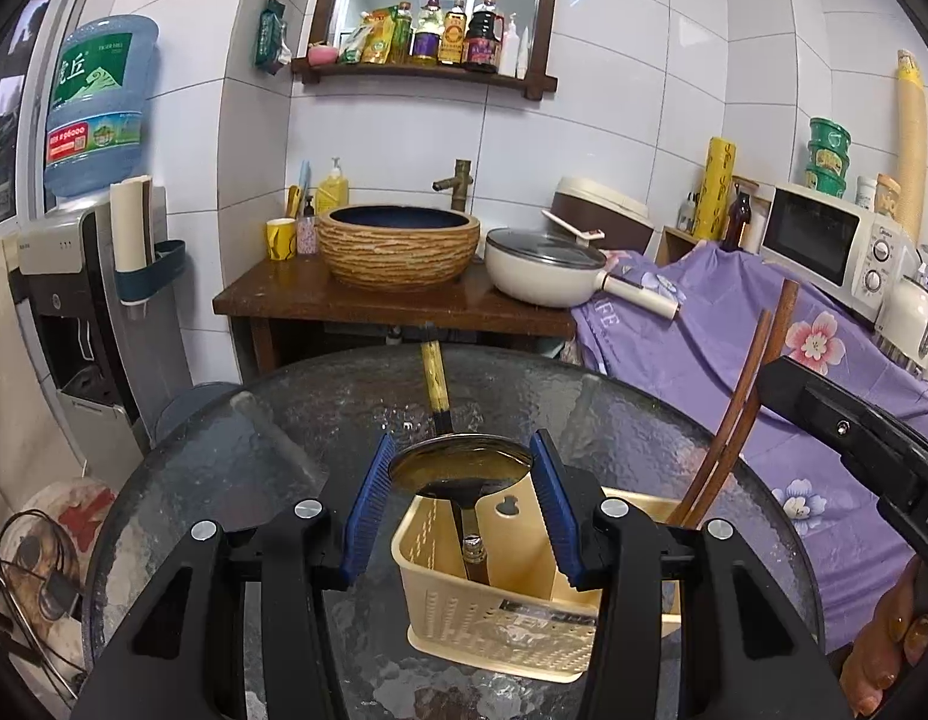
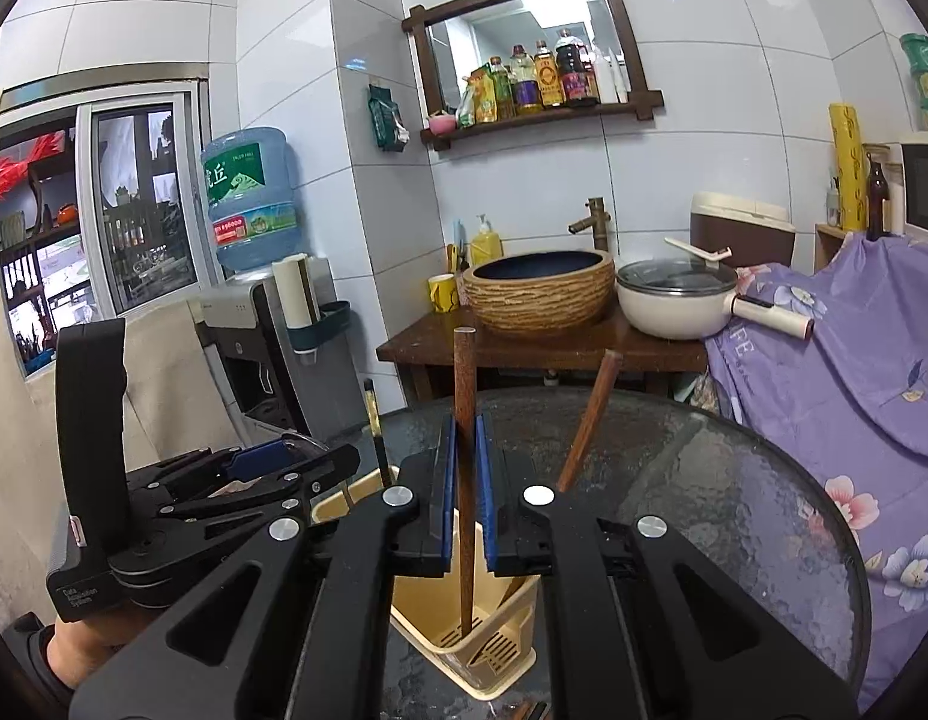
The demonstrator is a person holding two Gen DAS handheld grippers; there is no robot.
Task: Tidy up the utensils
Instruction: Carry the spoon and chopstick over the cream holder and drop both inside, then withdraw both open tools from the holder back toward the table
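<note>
Over the cream plastic utensil caddy (image 1: 494, 594) on the round glass table (image 1: 236, 456), the left gripper (image 1: 461, 498) pinches a metal ladle (image 1: 461, 468) across its bowl, handle down in one compartment. The right gripper (image 2: 466, 492) is pressed together on a dark wooden chopstick (image 2: 464, 384), its tip already in another compartment, with a second chopstick (image 2: 590, 420) leaning just beside. The ladle looks stiff, smooth and top-heavy, likely to slip on its curved rim, so its neck seems safer; the light, rigid chopstick suits a mid-shaft hold.
</note>
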